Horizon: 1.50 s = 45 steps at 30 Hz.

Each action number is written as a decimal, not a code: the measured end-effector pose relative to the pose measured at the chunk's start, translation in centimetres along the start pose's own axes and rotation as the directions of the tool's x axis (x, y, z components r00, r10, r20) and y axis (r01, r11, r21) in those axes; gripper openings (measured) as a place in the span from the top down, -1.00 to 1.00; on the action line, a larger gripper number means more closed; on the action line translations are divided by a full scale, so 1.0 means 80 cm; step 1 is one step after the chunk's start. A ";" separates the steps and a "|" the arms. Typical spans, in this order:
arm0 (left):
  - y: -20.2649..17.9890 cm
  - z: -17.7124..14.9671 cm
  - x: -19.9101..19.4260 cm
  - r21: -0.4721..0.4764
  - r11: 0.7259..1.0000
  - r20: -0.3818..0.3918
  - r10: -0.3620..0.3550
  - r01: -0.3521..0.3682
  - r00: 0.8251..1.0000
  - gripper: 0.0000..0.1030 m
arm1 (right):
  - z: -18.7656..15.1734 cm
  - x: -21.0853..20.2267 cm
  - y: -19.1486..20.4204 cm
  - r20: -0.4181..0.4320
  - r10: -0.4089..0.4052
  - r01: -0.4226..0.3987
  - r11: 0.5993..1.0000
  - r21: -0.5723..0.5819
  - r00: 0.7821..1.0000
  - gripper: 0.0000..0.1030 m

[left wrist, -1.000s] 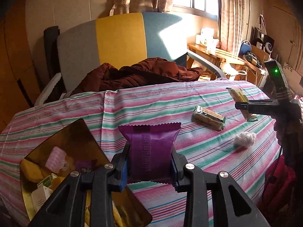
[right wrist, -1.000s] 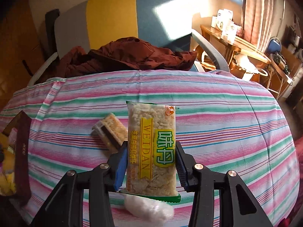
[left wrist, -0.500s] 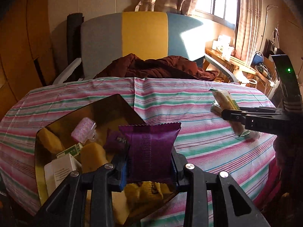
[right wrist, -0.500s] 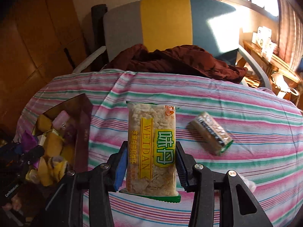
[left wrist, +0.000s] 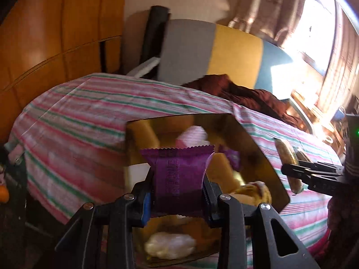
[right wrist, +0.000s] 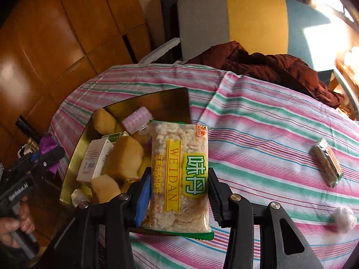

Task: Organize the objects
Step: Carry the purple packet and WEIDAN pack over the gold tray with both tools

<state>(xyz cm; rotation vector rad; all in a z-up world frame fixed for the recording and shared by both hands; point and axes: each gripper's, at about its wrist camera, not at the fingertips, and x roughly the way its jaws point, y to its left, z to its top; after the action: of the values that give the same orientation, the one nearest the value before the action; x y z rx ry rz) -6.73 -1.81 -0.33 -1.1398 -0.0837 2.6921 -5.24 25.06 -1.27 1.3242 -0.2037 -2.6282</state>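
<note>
both tongs, left [left wrist: 178, 198] pinching a purple foil packet [left wrist: 178, 177] and right [right wrist: 178, 198] pinching a clear rice-cracker pack [right wrist: 179, 174], hang over the gold tray [right wrist: 74, 157], apparently for dropping in.

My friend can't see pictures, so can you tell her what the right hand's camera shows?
The right gripper is shut on a clear packet of pale crispy snack, held beside a gold box full of small snacks. The box sits on a table with a pink and green striped cloth, where a wrapped bar and a white ball lie loose.
</note>
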 end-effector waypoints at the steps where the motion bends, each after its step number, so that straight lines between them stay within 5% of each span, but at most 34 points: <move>1: 0.011 -0.001 0.000 -0.019 1.000 -0.002 0.012 -0.012 1.000 0.33 | 0.002 0.004 0.007 -0.006 0.003 -0.003 1.000 -0.011 1.000 0.10; 9: 0.032 -0.006 0.003 -0.054 0.999 -0.005 -0.004 0.004 1.000 0.33 | 0.020 0.029 0.042 -0.035 0.000 -0.003 0.996 -0.085 0.999 0.10; 29: -0.084 0.032 0.058 0.116 0.991 -0.030 -0.064 0.067 0.997 0.32 | 0.041 0.065 0.041 -0.054 -0.044 0.038 0.994 -0.101 0.998 0.10; 45: -0.115 0.044 0.087 0.141 0.986 -0.074 -0.076 0.086 0.994 0.32 | 0.042 0.077 0.014 -0.053 -0.025 0.021 0.997 -0.070 0.998 0.10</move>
<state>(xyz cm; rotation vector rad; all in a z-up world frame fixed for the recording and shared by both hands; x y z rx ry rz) -12.33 8.82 -1.48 -1.1577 0.0731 2.5399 -11.42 22.66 -3.85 1.3808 -0.0894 -2.5893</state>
